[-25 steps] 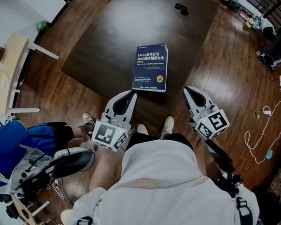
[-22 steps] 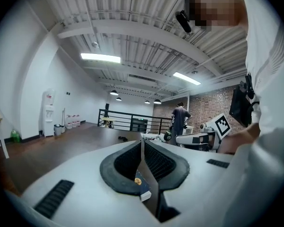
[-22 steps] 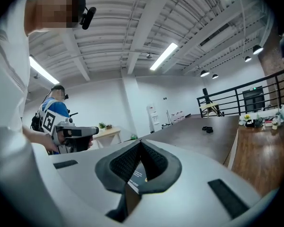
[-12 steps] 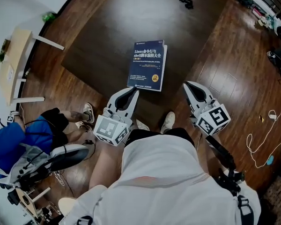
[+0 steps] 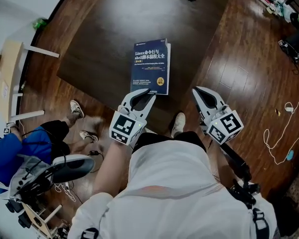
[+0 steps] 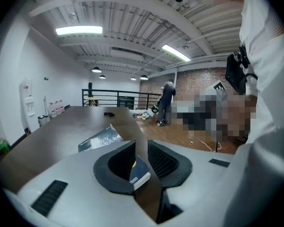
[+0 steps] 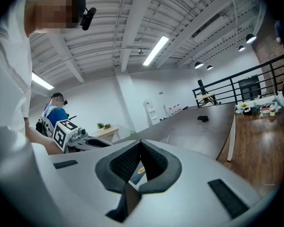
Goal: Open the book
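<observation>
Left gripper view, left gripper point(image 6: 141, 145) fingers just opening, book point(image 6: 99, 140) corner between them, right gripper point(image 7: 141, 144) fingers clenched

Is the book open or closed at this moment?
Closed. The blue book lies flat on the dark table, front cover with its title facing up, no pages showing.

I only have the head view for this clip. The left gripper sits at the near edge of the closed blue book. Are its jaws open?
Observer: Yes. The left gripper view shows the left gripper with its jaws slightly apart; they have just been opening.
Operator: Is anything between them?
Observer: The book shows its near corner in the gap, but neither jaw clamps it.
Operator: And the other one?
Observer: The right gripper has its jaw tips together and holds nothing.
</observation>
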A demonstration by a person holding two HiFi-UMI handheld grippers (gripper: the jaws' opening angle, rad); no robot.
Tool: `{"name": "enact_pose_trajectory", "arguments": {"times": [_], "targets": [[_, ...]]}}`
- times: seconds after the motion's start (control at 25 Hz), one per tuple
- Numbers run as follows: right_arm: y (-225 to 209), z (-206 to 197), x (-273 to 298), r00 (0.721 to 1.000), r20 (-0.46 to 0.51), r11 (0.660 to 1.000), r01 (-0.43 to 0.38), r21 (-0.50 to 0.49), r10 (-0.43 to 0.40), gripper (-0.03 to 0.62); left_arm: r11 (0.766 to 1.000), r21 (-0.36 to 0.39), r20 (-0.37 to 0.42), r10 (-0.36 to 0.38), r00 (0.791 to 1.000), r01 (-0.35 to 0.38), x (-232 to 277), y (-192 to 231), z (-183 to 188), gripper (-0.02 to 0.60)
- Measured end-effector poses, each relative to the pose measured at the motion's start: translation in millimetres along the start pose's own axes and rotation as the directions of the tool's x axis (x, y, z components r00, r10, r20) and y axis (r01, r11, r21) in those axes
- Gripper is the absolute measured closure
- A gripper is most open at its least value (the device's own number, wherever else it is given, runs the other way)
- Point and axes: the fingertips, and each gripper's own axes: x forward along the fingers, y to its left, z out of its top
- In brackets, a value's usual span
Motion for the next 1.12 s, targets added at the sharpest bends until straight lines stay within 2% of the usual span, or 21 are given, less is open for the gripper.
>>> {"name": "enact_pose_trajectory", "arguments": {"times": [0.16,0.4,0.56,0.68,0.92,1.12], "targets": [[-4,-7,4,1.000,-0.011,0.999,0.023,0.024,-0.023,0.591,0.996,0.035,-0.102,-0.082,0.991,0.085,25,-1,-15,0.451],[-15,-14,2,0.999,-0.013,0.998,0.044,0.041,-0.043,0.591,0.982,0.062,-0.245,-0.160,0.956,0.180,59,-11,-44,0.369],[-18,-15,-3,0.998,-0.018,0.997,0.058,0.049,-0.057,0.592,0.977,0.095,-0.315,-0.150,0.937,0.188,68,-14,-58,0.367],[-21,-13,-4,0.997,-0.018,0.996,0.072,0.059,-0.072,0.591,0.971,0.115,-0.374,-0.153,0.915,0.210,75,-17,-70,0.354],[-29,-24,-7,0.996,-0.035,0.994,0.079,0.073,-0.077,0.591,0.967,0.084,-0.477,-0.173,0.862,0.241,95,-19,-104,0.354],[-33,-29,-10,0.996,-0.039,0.993,0.086,0.083,-0.083,0.591,0.975,0.083,-0.506,-0.138,0.851,0.207,105,-16,-117,0.354]]}}
